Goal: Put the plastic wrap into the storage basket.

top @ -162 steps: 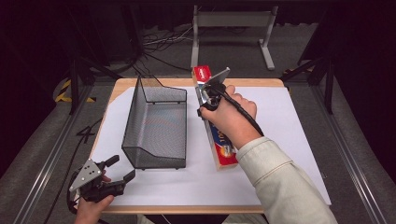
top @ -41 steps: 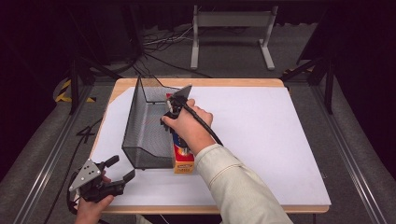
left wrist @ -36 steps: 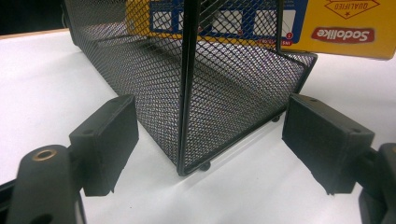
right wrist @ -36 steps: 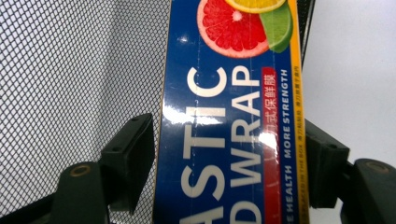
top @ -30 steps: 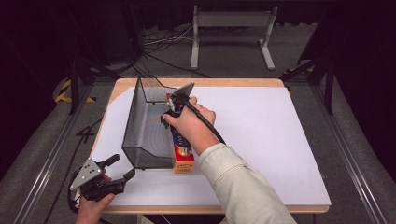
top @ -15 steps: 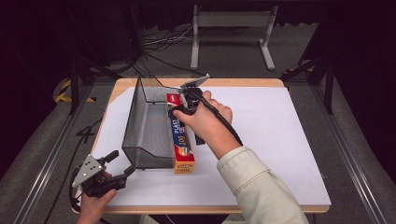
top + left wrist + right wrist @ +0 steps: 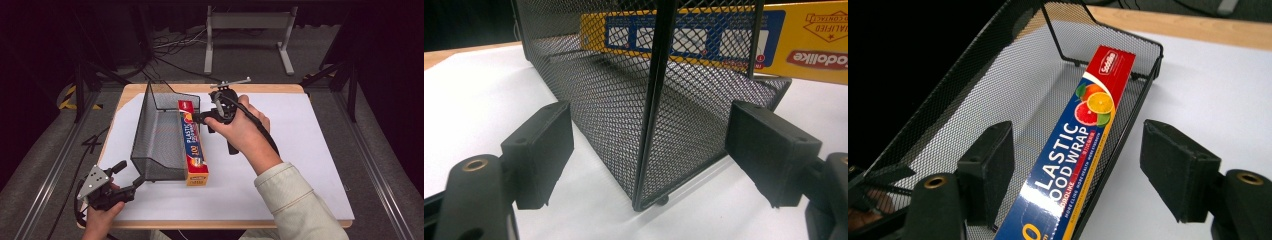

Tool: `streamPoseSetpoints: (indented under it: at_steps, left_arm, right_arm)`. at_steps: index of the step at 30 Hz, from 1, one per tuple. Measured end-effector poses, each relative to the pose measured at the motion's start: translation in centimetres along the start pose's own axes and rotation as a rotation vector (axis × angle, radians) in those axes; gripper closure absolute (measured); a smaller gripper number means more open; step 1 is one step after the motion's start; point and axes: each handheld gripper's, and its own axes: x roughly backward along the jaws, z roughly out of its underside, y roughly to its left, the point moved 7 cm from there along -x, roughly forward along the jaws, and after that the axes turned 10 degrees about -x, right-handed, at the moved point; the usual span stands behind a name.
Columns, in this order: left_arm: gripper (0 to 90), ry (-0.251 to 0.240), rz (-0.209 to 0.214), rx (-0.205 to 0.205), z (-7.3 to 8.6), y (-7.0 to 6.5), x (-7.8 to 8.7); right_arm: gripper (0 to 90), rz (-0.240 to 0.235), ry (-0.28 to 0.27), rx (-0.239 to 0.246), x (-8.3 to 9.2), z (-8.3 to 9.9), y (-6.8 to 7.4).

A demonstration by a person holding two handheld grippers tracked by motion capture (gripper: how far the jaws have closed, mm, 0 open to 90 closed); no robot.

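A black mesh basket (image 7: 155, 140) stands left of centre on the white sheet. A long plastic-wrap box (image 7: 192, 142) lies along the basket's right rim, and its near end sticks out past the front. My right gripper (image 7: 202, 120) hovers open just above the box's far end, touching nothing. In the right gripper view the box (image 7: 1083, 130) runs between the open jaws of my right gripper (image 7: 1083, 165), with the basket (image 7: 973, 100) below. My left gripper (image 7: 129, 174) is open at the basket's near left corner. That corner post (image 7: 649, 100) stands between the spread jaws of the left gripper (image 7: 649, 140).
The white sheet (image 7: 300, 150) covers the wooden table (image 7: 280, 88) and is bare to the right of the box. A metal stand (image 7: 247, 30) and cables lie on the floor beyond the far edge. Dark frame rails run along both sides.
The right gripper carried the box from the table into the basket's right side, then let go and pulled up and to the right. The left gripper edged toward the basket corner.
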Motion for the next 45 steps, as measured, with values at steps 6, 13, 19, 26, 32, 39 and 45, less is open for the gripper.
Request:
streamPoseSetpoints:
  at_steps: [6,13,19,26,32,39,45]
  left_arm:
    - [20.2,-0.001,-0.004,-0.001,0.0,0.0,0.0]
    - [20.2,0.007,-0.007,-0.014,0.1,-0.1,0.1]
    - [20.1,0.010,-0.001,-0.017,0.1,-0.2,0.0]
    - [20.0,0.018,0.004,-0.016,0.2,-0.3,-0.2]
    - [20.0,0.020,0.003,-0.016,0.3,-0.3,-0.2]
    - [20.0,0.020,0.005,-0.009,0.4,-0.2,-0.1]
    - [20.0,0.021,0.010,-0.006,0.4,-0.3,-0.1]
  right_arm:
    - [29.9,-0.064,-0.066,0.094,0.8,0.1,-0.4]
    - [29.9,-0.092,-0.108,0.153,1.6,0.7,-1.0]
    - [30.0,-0.099,-0.155,0.152,3.4,0.7,-2.2]
    - [29.4,-0.087,-0.181,0.129,5.5,1.3,-5.0]
    - [28.8,-0.069,-0.186,0.118,6.7,1.9,-7.0]
    - [28.4,-0.053,-0.193,0.120,9.1,3.2,-9.8]
    - [27.9,-0.033,-0.223,0.106,10.8,4.1,-12.3]
